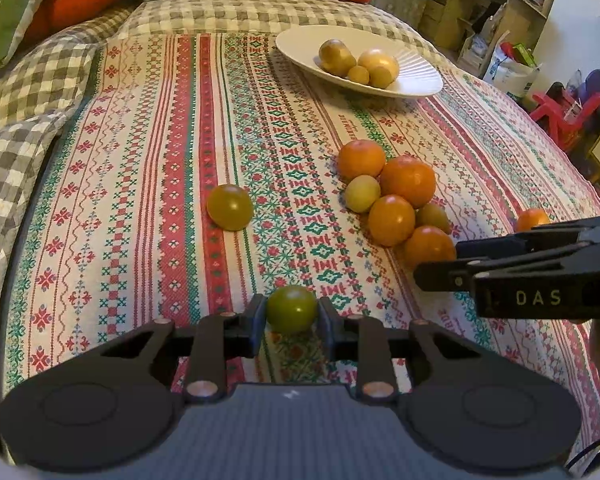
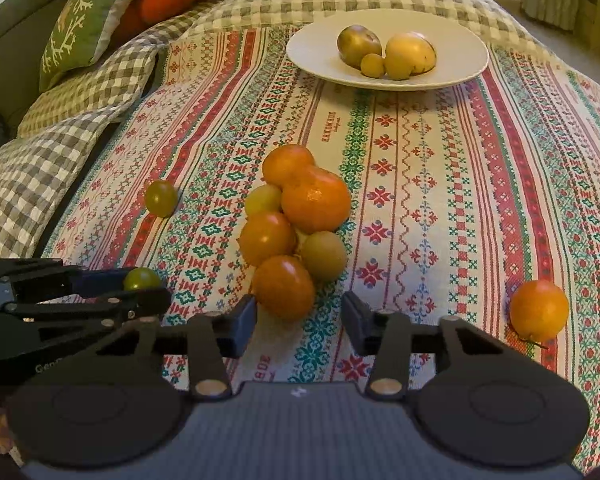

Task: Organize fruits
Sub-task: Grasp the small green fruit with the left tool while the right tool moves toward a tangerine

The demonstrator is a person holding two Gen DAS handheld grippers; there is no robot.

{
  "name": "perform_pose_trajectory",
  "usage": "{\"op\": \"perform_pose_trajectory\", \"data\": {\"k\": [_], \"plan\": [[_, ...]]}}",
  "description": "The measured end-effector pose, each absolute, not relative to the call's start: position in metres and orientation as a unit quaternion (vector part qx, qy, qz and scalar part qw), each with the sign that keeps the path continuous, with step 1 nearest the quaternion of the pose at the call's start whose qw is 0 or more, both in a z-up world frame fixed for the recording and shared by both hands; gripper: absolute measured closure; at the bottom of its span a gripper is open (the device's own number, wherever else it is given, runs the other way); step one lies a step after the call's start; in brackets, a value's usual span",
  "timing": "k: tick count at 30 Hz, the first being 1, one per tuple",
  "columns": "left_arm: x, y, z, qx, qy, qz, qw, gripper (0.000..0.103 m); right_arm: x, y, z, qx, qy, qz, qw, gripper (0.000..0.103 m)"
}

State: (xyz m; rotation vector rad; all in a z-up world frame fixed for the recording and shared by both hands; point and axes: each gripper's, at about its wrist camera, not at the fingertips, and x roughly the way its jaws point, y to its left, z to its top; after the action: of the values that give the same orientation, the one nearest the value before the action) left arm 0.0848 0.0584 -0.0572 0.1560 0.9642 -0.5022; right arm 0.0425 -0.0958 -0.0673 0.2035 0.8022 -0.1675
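Two wrist views look across a bed spread with a patterned cloth (image 1: 160,160). In the left wrist view, bottom centre, the left claw (image 1: 292,320) is closed on a small green fruit (image 1: 292,308), its pads pressing both sides.

In the right wrist view, bottom centre, the right claw (image 2: 300,314) stands partly open and holds nothing. Its left finger (image 2: 242,316) is just beside the nearest orange (image 2: 284,286); the right finger is clear of it.

That orange is the front of a tight heap (image 2: 296,220) of oranges and paler fruits at mid-frame. A lone green fruit (image 2: 161,199) lies to the heap's left, and a lone orange (image 2: 539,311) sits at lower right. A white plate (image 2: 312,46) at upper centre already holds four yellowish fruits.

Likely risks: the orange sits off-centre between the fingers, so closing now could push it sideways rather than grip it. A nudge could set the touching heap rolling on the soft cloth. The two claws are close together at lower left, so they could knock each other and loosen the green fruit.
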Motion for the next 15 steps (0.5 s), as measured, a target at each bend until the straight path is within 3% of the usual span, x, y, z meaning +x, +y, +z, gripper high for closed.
{"op": "perform_pose_trajectory", "data": {"k": [3, 15], "plan": [[0.0855, 0.0572, -0.0576, 0.072, 0.459, -0.240, 0.853, 0.098, 0.0415, -0.0953, -0.0666, 0.102, 0.391, -0.071, 0.912, 0.075], [0.0872, 0.0566, -0.0575, 0.062, 0.462, -0.241, 0.851, 0.098, 0.0344, -0.1019, -0.0609, 0.126, 0.388, -0.055, 0.912, 0.079]]}}
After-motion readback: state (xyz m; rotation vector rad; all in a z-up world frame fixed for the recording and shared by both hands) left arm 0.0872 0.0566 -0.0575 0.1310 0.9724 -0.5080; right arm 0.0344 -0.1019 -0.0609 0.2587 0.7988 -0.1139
